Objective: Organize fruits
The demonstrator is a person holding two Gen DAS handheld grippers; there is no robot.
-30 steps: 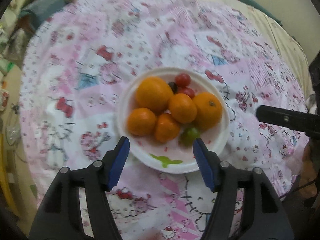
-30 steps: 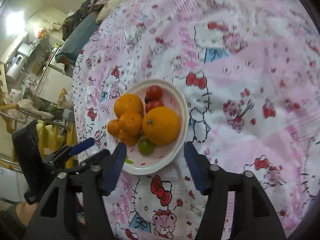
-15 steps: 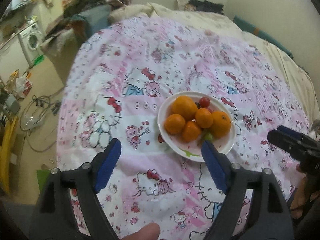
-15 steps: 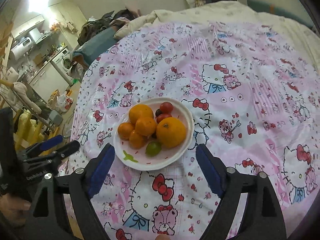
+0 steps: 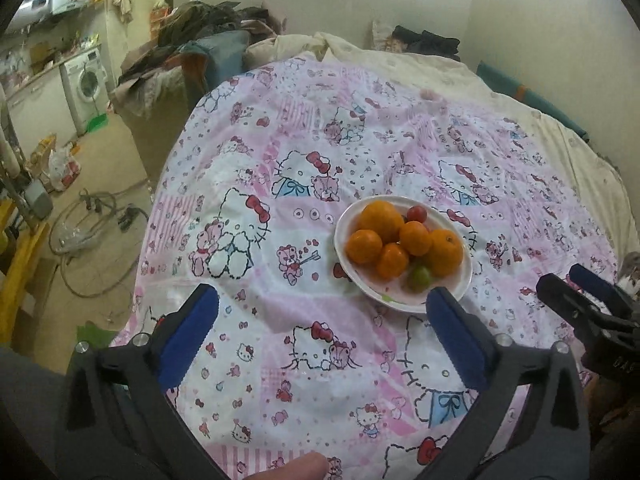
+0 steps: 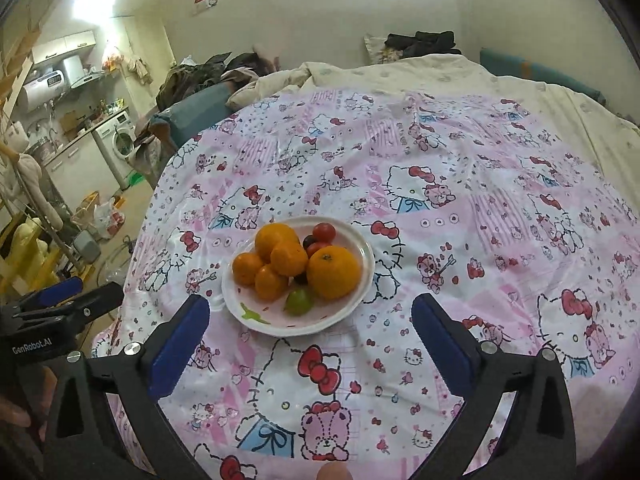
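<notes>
Fruit (image 6: pixel 297 269) heaped on plate (image 6: pixel 240 308): round, rolls, bruises; grip across middle. Left tongs (image 5: pixel 322 316), right tongs (image 6: pixel 310 320) just opened wide, empty.

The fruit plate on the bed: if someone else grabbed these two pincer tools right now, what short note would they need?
Left gripper: jaws have just been opening, now wide, nothing between them.
Right gripper: likewise just opened wide, nothing held.
Things: white plate on the pink cartoon sheet holds five oranges, a green fruit and small red tomatoes.
Done: all visible fruit sits on the plate.
Left: apparently nothing; no loose fruit in view.
</notes>
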